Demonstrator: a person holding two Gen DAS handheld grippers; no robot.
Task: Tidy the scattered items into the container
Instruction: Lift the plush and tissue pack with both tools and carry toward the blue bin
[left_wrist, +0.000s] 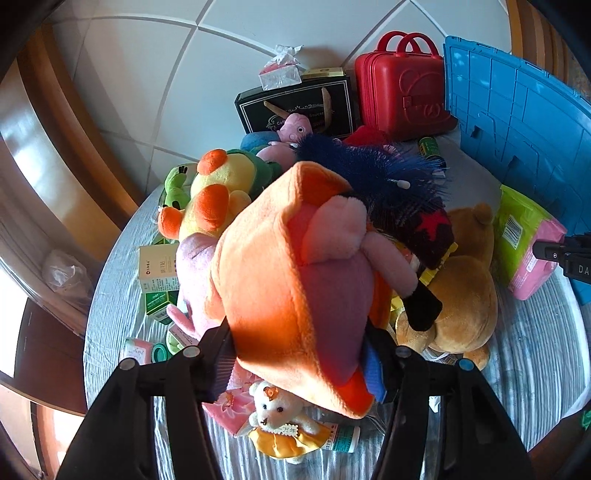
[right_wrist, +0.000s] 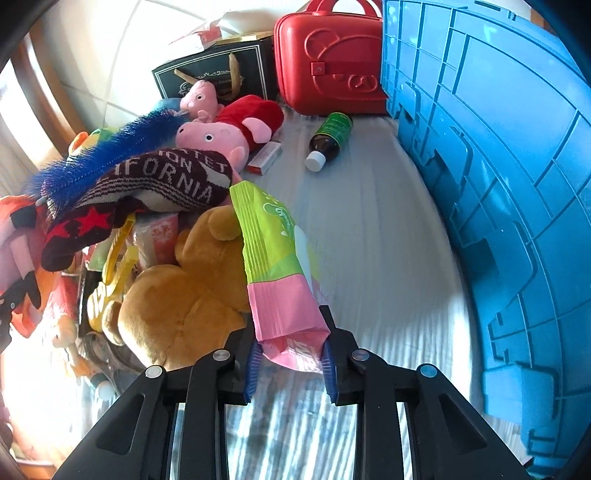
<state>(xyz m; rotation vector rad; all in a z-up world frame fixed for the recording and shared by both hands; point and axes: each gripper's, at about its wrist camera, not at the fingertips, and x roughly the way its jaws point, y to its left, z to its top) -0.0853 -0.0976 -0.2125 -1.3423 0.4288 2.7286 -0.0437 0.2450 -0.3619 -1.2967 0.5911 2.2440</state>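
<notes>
My left gripper (left_wrist: 301, 354) is shut on a big orange and pink plush toy (left_wrist: 291, 280), held above a pile of toys. My right gripper (right_wrist: 291, 354) is shut on the pink end of a green and pink tissue pack (right_wrist: 275, 258), lifted off the striped cloth; it also shows in the left wrist view (left_wrist: 524, 243). The blue plastic crate (right_wrist: 498, 184) stands on the right, also in the left wrist view (left_wrist: 517, 110). A brown teddy bear (right_wrist: 184, 295) lies left of the pack.
A red toy suitcase (right_wrist: 328, 62) and a black gift bag (right_wrist: 221, 74) stand at the back. A dark bottle (right_wrist: 330, 140), pink pig plushes (right_wrist: 218, 136), a blue brush (right_wrist: 103, 155), a knitted hat (right_wrist: 147, 192) and small boxes lie on the striped tablecloth (right_wrist: 369, 240).
</notes>
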